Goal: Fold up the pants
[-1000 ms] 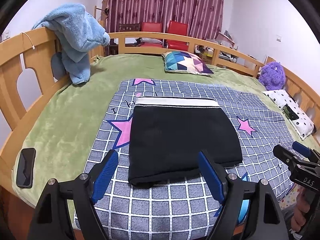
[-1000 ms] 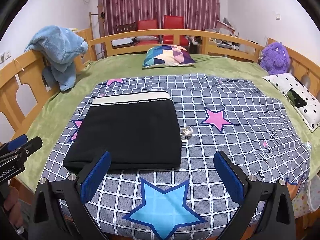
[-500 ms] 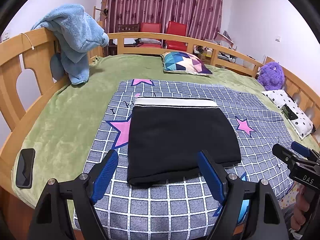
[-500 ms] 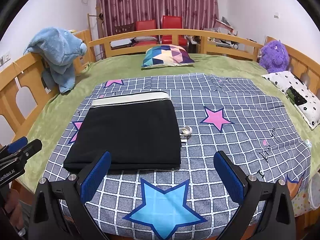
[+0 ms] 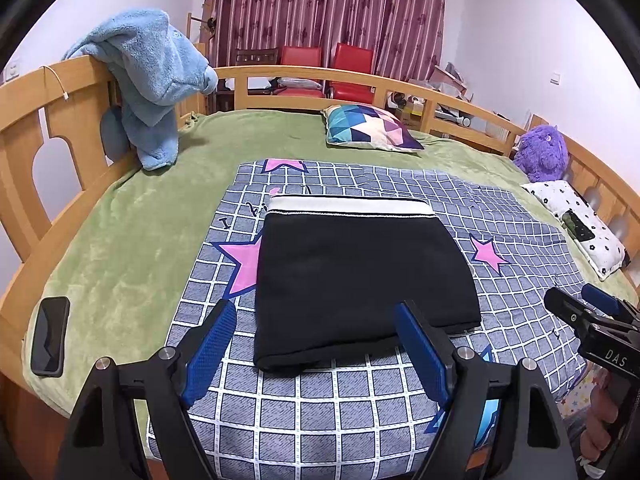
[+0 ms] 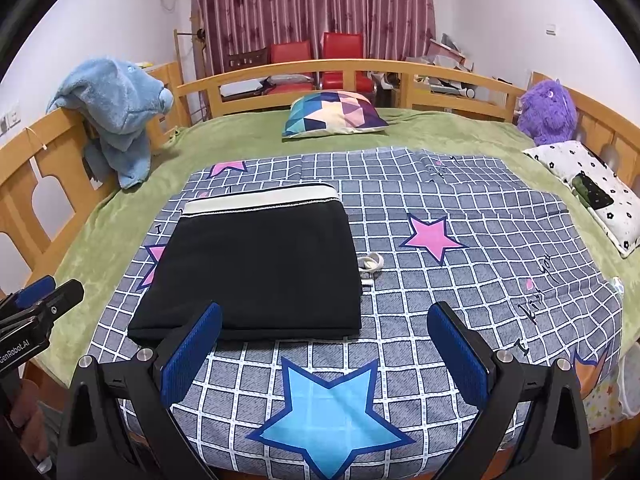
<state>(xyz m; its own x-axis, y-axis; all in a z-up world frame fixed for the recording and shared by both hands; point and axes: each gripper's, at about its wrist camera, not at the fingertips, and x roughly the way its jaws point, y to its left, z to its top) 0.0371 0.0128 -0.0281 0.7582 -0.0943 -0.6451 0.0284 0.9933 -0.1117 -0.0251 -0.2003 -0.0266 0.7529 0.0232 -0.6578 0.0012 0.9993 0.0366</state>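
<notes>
Pants lie folded flat, white waistband toward the far rail.

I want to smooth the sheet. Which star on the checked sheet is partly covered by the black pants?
The large pink star at the left edge of the black pants; the blue star and the small pink star lie uncovered.

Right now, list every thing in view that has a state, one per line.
Black pants: folded into a flat rectangle, white waistband at the far edge, lying on the checked blanket.
Left gripper: open, empty, short of the pants.
Right gripper: open, empty.
Blue towel: draped over the bed rail.
Phone: lying flat, screen dark.
Curtains: drawn shut.
</notes>
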